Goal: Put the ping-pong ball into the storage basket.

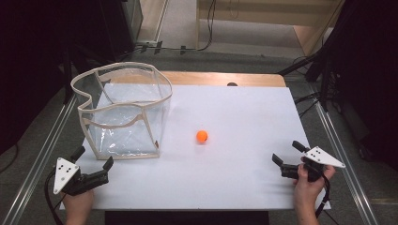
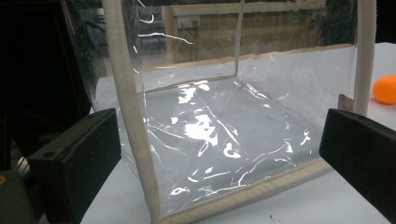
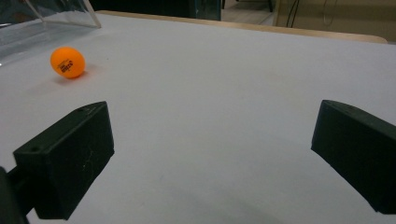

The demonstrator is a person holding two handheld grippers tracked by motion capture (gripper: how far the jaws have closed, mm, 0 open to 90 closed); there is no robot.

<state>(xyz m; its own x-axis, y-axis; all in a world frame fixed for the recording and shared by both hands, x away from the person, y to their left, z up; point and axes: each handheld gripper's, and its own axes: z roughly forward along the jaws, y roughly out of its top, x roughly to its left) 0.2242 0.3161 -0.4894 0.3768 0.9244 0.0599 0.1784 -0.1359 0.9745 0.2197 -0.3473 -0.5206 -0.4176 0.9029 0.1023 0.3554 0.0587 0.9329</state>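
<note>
- Orange ball rests on the white table, just right of my clear bag
- It lies ahead and left of my right gripper, jaws spread wide, empty
- My left gripper, also wide open, faces the bag; the right looks slightly nearer the ball, with a clear path

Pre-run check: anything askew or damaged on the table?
The clear bin's beige top rim is warped and sags at the left, and its plastic walls are wrinkled. The orange ball sits loose on the white tabletop.
</note>
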